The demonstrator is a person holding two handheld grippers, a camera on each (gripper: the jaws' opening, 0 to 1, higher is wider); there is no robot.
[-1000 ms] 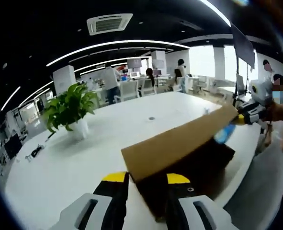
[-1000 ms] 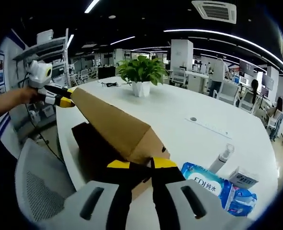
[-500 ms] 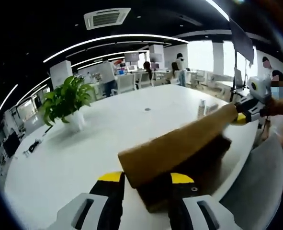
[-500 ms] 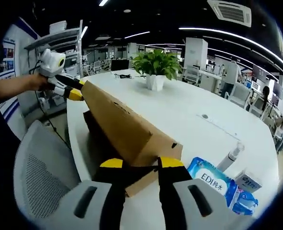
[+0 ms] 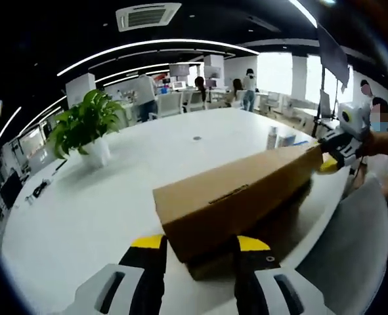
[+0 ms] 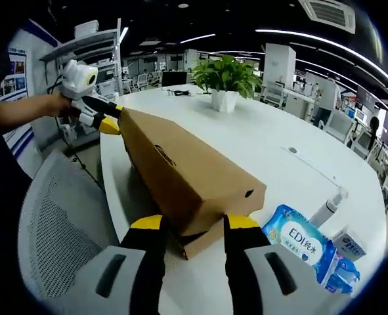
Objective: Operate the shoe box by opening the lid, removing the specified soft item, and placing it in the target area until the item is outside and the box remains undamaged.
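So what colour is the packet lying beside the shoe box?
Blue and white, with printed lettering; the packet shows best in the right gripper view.

- The left gripper view looks from low and very near along the brown box (image 5: 236,193), from one short end, out over the white surface (image 5: 82,210) toward the potted plant (image 5: 82,128).
- The right gripper view looks from the opposite short end of the box (image 6: 187,174), also close, facing back along its length.
- Both views share the box, the surface, the plant (image 6: 228,75), and each shows the other gripper at the far end.
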